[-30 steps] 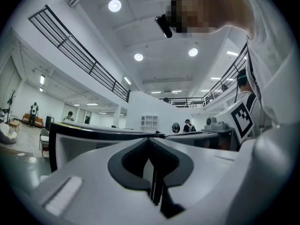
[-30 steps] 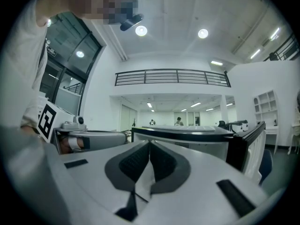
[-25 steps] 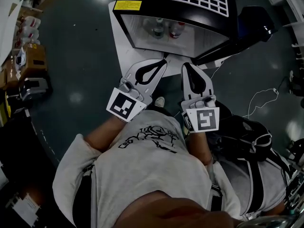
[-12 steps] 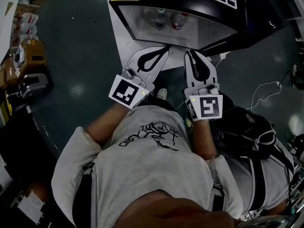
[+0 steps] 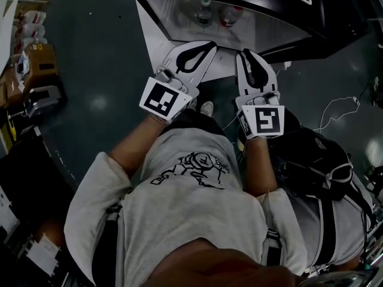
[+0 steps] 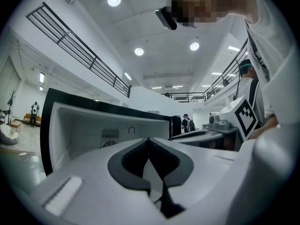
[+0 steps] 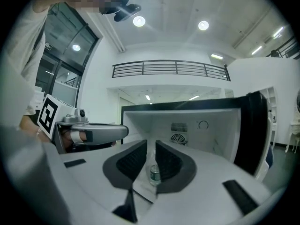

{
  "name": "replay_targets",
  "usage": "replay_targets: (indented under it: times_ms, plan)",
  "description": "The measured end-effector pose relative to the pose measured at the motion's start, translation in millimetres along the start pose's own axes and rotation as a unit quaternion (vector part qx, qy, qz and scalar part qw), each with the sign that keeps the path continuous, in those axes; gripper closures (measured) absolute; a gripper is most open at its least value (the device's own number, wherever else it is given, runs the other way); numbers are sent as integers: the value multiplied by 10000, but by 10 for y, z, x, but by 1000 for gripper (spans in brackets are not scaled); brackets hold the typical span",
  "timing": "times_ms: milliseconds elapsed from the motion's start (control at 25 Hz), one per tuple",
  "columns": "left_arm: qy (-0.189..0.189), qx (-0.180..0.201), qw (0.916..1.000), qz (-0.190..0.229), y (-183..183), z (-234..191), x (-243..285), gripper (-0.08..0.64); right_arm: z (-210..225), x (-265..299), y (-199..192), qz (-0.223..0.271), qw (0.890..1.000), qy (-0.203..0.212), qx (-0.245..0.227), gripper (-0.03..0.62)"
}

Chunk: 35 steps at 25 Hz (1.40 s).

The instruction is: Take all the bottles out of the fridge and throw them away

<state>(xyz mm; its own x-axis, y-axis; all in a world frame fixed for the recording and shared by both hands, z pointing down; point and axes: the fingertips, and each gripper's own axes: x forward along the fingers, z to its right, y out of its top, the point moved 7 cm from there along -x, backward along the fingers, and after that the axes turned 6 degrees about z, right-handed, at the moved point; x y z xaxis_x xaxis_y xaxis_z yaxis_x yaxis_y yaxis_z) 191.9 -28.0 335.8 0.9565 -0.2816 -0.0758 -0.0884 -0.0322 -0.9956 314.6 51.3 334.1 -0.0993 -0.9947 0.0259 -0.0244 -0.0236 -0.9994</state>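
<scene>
A black mini fridge (image 5: 179, 17) stands open at the top of the head view, its white inside (image 7: 197, 125) lit. Two bottles stand inside, one with a pale cap (image 5: 204, 12) and one with a red cap (image 5: 230, 15). My left gripper (image 5: 210, 43) is shut and empty, its tips just short of the fridge's front edge; the left gripper view shows the fridge's back wall (image 6: 93, 125). My right gripper (image 5: 242, 53) hovers beside it, jaws opening by a narrow gap with nothing between them. Through that gap one bottle (image 7: 154, 175) shows farther in.
The fridge door (image 5: 341, 23) hangs open to the right. A white board (image 5: 152, 46) lies under the fridge. A black bag (image 5: 317, 160) and a white cable (image 5: 341, 109) lie on the floor at right, boxes (image 5: 36, 64) at left.
Both grippers have moved forward toward the fridge opening, the fridge sliding up in the head view. The right jaws have parted slightly.
</scene>
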Motion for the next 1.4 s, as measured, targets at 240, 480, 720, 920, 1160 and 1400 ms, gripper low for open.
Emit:
replay_targets:
  times_ms: [240, 480, 720, 920, 1160, 1400]
  plan:
    - [-18, -5, 10000, -2, -78, -43, 15, 551, 5, 96, -106, -53, 10000, -16, -40, 546]
    - [-17, 96, 9999, 78, -171, -116, 52, 551, 6, 155, -219, -86, 9999, -23, -92, 531]
    - [5, 219, 9997, 149, -283, -231, 40, 551, -22, 239, -357, -71, 9999, -93, -58, 506]
    - [-6, 268, 9996, 60, -419, -278, 53, 551, -8, 329, -483, -57, 9999, -116, -99, 500]
    - [-32, 291, 9996, -5, -774, -246, 68, 551, 97, 337, -808, -35, 9997, -203, -117, 499]
    - [-13, 286, 9996, 28, -719, -355, 246, 551, 294, 528, -741, -83, 9996, -225, -132, 494]
